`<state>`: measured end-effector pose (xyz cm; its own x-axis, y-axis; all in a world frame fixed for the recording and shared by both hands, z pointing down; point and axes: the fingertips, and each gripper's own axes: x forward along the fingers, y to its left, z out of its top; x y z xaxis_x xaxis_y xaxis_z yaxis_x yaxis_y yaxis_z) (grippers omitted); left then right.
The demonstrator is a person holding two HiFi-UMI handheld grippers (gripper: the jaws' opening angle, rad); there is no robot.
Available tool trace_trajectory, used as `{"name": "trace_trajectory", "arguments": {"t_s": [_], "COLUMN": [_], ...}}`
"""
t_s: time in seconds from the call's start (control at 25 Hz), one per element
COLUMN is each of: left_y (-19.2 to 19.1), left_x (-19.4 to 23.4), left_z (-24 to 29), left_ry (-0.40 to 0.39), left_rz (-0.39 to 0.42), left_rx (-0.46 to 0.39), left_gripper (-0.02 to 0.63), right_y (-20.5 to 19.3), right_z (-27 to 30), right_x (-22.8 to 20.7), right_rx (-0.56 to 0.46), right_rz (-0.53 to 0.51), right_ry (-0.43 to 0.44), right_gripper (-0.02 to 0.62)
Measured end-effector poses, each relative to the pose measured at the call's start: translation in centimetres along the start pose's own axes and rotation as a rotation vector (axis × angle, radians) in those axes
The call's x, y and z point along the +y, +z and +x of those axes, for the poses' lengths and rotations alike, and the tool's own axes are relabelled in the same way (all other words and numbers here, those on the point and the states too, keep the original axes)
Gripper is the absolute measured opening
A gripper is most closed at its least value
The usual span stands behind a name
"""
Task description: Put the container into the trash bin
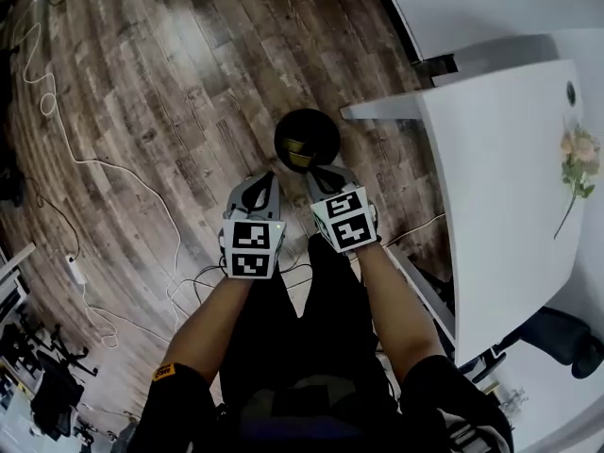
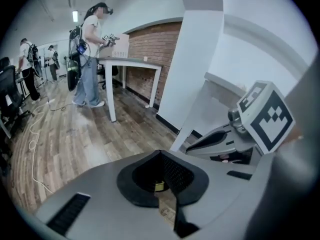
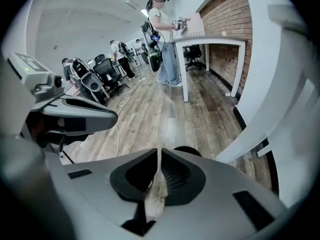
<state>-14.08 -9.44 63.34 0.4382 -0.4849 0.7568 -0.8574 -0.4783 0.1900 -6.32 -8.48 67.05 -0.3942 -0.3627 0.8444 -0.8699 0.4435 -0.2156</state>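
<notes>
2 tools, left gripper (image 1: 262, 185) and right gripper (image 1: 319, 179), fingers together, empty; 1 bin (image 1: 324, 128) at 12 o'clock holds 1 container (image 1: 300, 157).

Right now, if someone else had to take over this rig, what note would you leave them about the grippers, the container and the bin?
Left gripper: jaws together, nothing between them.
Right gripper: also shut and empty. Both are held side by side, just short of the black trash bin, which stands on the wood floor.
Container: a yellow item lies inside the bin. It is probably the container, but it is too small to be sure.
Done: apparently the drop into the bin.
Left: look into the bin to confirm. Neither gripper holds anything to carry.
</notes>
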Motion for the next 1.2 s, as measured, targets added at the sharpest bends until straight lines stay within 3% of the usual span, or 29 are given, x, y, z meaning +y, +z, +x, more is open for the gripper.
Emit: {"name": "trace_trajectory", "arguments": {"t_s": [0.32,0.56,0.88,1.2], "left_y": [9.4,14.3,19.6,21.2], "left_x": [-3.5,-6.2,-10.7,-16.1], "left_z": [-9.0,-14.8,-22.6,-26.2], "left_ry": [-0.052,-0.096,-0.186,-0.264], "left_rz": [0.008,0.07,0.177,0.254], "left_rx": [-0.125,-0.19,-0.304,-0.369], "left_gripper": [0.008,0.008,0.008,0.008], "right_y": [8.2,12.3,14.0,13.3], "right_z": [-13.4,-22.2,-31.5,-39.5], "right_x": [1.9,3.1,5.2,5.3], "right_rx": [-0.222,-0.344,-0.469,-0.585], "right_rz": [0.028,0.023,0.05,0.074], "right_ry": [-0.074,-0.159,-0.25,-0.344], "right_gripper": [0.026,0.023,0.021,0.017]}}
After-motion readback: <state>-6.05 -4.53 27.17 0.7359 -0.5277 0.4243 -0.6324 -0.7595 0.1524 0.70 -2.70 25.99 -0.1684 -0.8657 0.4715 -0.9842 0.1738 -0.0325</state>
